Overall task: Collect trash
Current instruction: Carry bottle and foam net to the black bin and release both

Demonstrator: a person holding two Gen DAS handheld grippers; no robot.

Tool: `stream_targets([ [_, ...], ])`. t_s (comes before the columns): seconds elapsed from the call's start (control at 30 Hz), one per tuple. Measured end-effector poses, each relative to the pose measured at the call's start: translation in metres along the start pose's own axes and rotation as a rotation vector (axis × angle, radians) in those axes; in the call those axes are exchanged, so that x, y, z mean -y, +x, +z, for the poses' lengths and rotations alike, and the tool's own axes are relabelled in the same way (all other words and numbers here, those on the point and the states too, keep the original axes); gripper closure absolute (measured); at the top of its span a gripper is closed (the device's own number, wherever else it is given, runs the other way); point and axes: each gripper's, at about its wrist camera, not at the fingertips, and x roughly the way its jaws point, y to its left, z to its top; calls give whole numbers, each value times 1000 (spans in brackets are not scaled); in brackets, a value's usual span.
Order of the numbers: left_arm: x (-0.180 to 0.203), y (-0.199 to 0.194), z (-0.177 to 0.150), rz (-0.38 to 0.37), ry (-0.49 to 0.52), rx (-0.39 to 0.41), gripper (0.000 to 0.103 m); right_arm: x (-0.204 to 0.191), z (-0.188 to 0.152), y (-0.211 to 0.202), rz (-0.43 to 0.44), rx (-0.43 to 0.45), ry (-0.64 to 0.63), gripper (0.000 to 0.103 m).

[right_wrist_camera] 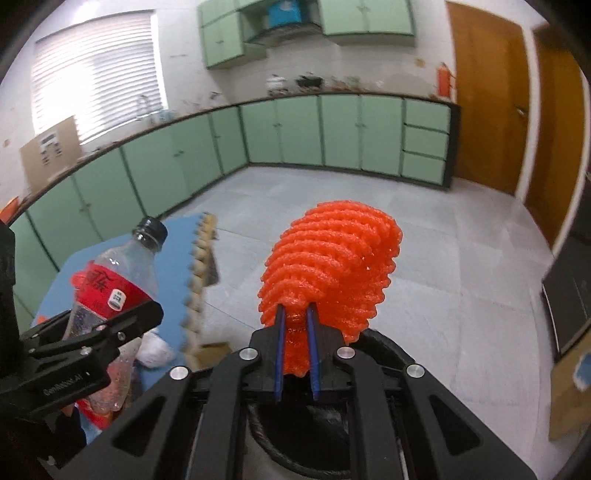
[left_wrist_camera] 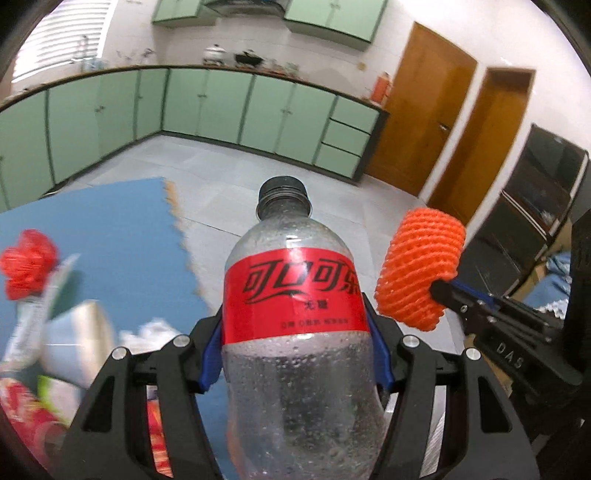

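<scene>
Green cabinets and a grey tiled floor fill the background behind both of my tools, with a blue mat (left_wrist_camera: 110, 236) at the left of each view. My left hand-held gripper (left_wrist_camera: 295, 350) clamps the cola bottle (left_wrist_camera: 295, 317) by its red label at frame centre. My right hand-held gripper (right_wrist_camera: 295, 332) pinches the orange foam net (right_wrist_camera: 328, 266), its pads nearly together.

Kitchen: green base cabinets (right_wrist_camera: 280, 129) under long counter (left_wrist_camera: 258, 72), wall cupboards (right_wrist_camera: 365, 16), cookware (left_wrist_camera: 248, 57) on top.

Clear plastic bottle (left_wrist_camera: 295, 332); foam net (right_wrist_camera: 328, 266).
</scene>
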Motion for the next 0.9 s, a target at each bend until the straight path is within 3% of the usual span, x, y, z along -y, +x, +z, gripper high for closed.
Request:
stream_targets([
  [0.2,19,58,-4,-38,31,-77,42,50,-21,23,-19,-58,56,91],
  [0.33,15,88,-1,-60,41,-138,41,71,-30,36,-32,-100,83,80],
  [0.4,15,97,-2,-77,35,-159,36,80,-34,45,-44,-120,102,73],
  [0.5,12,104,-4,-103,26,-179,30,88,-37,52,-52,-138,119,71],
  [0.73,16,83,0,-102,45,-160,30,91,-36,47,-44,-133,134,69],
  [0.9,5,43,4,-70,35,-100,27,72,-28,29,-4,-78,104,56],
])
